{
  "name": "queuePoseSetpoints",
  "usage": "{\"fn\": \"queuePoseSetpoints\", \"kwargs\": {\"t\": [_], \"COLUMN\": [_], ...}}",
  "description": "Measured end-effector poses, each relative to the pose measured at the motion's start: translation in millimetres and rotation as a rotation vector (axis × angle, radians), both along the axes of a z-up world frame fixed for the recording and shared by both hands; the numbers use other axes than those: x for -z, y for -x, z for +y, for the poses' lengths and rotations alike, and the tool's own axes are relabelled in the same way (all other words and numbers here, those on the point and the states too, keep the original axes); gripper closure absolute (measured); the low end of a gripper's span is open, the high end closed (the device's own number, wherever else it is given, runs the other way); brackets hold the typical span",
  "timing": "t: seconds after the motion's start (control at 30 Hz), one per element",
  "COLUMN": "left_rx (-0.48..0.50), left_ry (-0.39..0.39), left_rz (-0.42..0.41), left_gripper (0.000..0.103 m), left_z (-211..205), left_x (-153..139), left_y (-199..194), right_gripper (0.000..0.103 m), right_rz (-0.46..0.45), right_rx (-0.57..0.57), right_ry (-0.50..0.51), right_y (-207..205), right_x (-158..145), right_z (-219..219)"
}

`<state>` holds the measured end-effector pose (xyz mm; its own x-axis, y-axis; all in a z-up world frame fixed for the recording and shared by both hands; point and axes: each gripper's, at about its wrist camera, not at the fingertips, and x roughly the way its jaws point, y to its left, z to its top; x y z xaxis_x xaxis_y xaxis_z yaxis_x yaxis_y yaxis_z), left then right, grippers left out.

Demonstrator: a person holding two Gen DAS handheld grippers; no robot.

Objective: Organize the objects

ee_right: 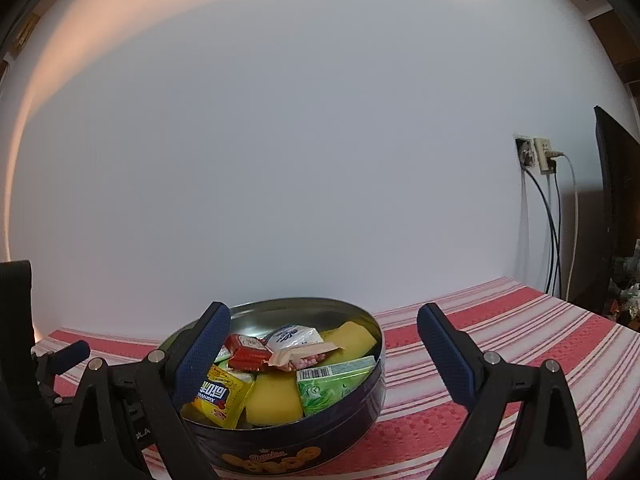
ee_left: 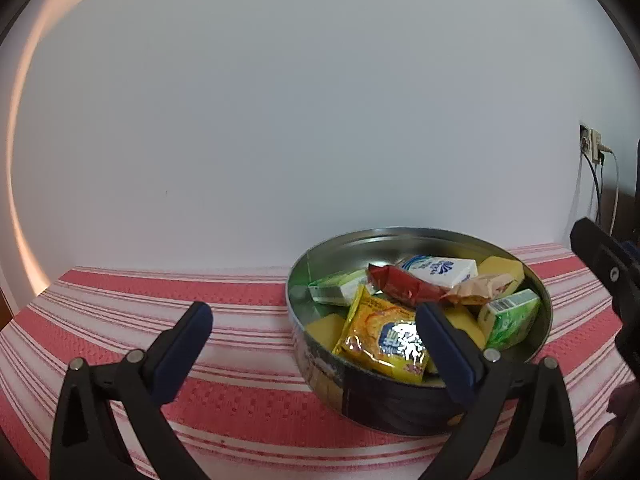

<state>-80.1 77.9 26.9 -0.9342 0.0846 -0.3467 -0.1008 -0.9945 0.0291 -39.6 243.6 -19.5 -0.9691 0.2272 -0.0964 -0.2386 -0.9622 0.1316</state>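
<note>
A round dark-blue cookie tin (ee_left: pixel 384 404) (ee_right: pixel 320 436) stands open on the red-and-white striped cloth. It holds several items: a yellow snack packet (ee_left: pixel 380 336) (ee_right: pixel 222 394), a green carton (ee_left: pixel 508 320) (ee_right: pixel 336 380), a red wrapper (ee_left: pixel 400 284) (ee_right: pixel 246 352), a white tissue pack (ee_left: pixel 438 268) (ee_right: pixel 294 336) and yellow sponges (ee_right: pixel 274 398). My left gripper (ee_left: pixel 316 332) is open and empty, its right finger in front of the tin. My right gripper (ee_right: pixel 324 336) is open and empty, its left finger in front of the tin's left side.
A plain white wall stands close behind the tin. A wall socket with plugged cables (ee_right: pixel 536 156) is at the right, next to a dark monitor (ee_right: pixel 616 200). The striped cloth (ee_left: pixel 200 300) stretches left and right of the tin.
</note>
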Motion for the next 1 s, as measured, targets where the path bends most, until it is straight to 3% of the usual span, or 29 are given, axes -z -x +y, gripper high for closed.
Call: {"fn": "queuePoseSetpoints", "kwargs": {"t": [0.43,1.0], "left_rx": [0.037,0.000], "left_ry": [-0.008,-0.019], "left_rz": [-0.009,0.008], "left_gripper": [0.000,0.000], "left_z": [2.3,2.0], "left_x": [-5.3,-9.4], "left_y": [-7.9,-8.0], "right_gripper": [0.007,0.007], "right_rz": [0.001,0.014], "right_rx": [0.011,0.017], "right_ry": [-0.057,-0.069], "right_y": [-3.5,-8.5], "right_x": [-4.7,-6.2], "right_z": [-15.2,-14.9]}}
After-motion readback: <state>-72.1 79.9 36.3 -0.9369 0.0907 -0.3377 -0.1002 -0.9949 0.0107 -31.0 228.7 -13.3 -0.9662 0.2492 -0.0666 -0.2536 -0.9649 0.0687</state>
